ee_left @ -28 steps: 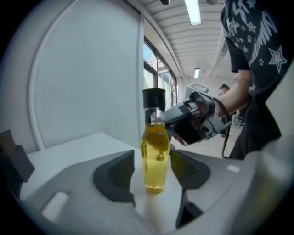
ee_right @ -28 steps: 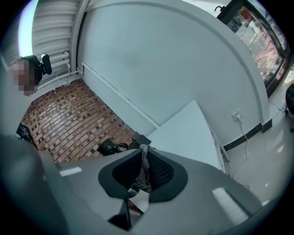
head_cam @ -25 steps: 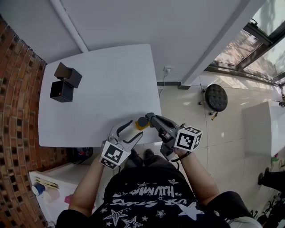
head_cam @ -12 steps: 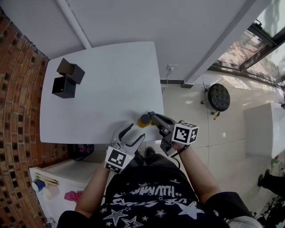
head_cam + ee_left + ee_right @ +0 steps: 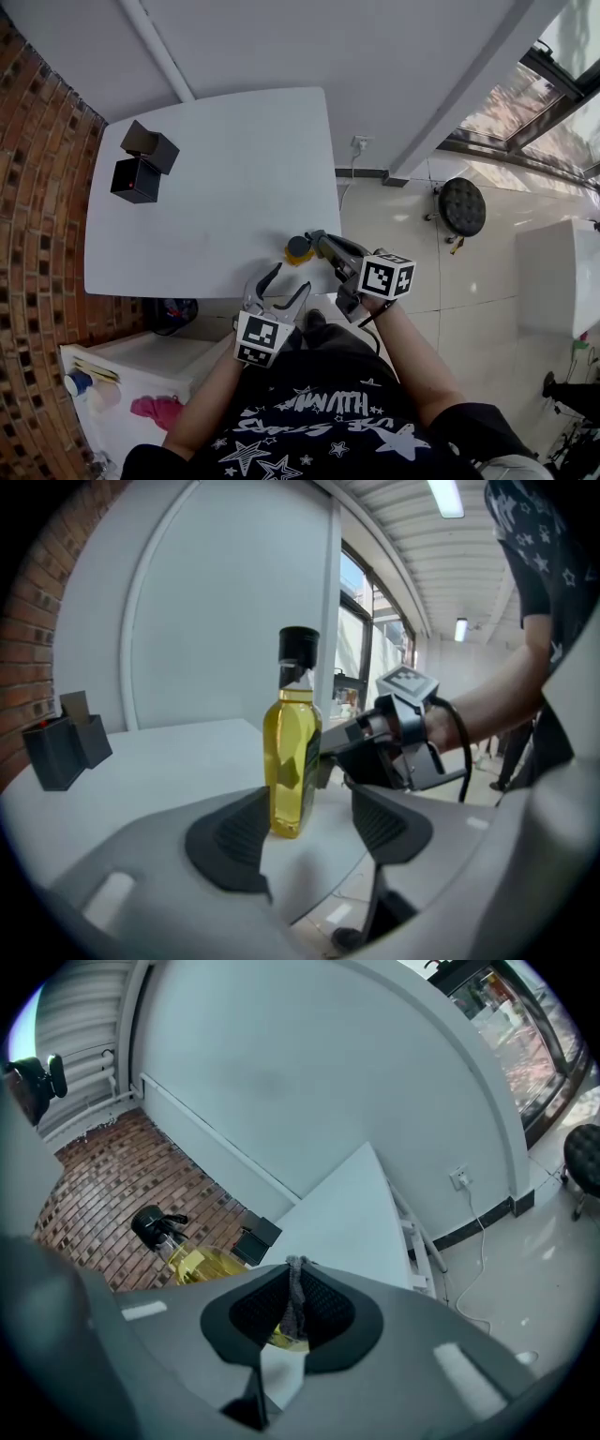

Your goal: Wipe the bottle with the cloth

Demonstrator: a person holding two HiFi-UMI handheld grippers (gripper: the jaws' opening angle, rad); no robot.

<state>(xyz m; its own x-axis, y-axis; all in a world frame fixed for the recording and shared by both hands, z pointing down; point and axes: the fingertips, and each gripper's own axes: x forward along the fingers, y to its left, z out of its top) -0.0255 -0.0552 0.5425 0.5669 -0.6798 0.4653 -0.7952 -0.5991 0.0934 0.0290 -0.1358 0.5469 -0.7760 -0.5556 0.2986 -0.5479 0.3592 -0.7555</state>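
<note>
A bottle of yellow oil (image 5: 299, 249) with a black cap stands upright near the front right edge of the white table (image 5: 216, 187). My right gripper (image 5: 315, 242) is shut on a thin grey cloth (image 5: 298, 1312), and its tips are up against the bottle's (image 5: 202, 1262) side. My left gripper (image 5: 289, 279) hangs just off the table's front edge, short of the bottle. Its jaws are opening and nothing is between the pads (image 5: 230, 841). In the left gripper view the bottle (image 5: 292, 761) stands ahead of the jaws, with the right gripper (image 5: 375, 752) touching it from the right.
Two black boxes (image 5: 141, 164) sit at the table's far left corner. A brick wall (image 5: 37, 187) runs along the left. A low shelf with small items (image 5: 94, 384) stands at lower left. A dark round stool (image 5: 462, 206) is on the tiled floor at the right.
My left gripper has drawn back from the bottle toward the person, off the table's edge. The right gripper and the bottle have stayed together at the edge.
</note>
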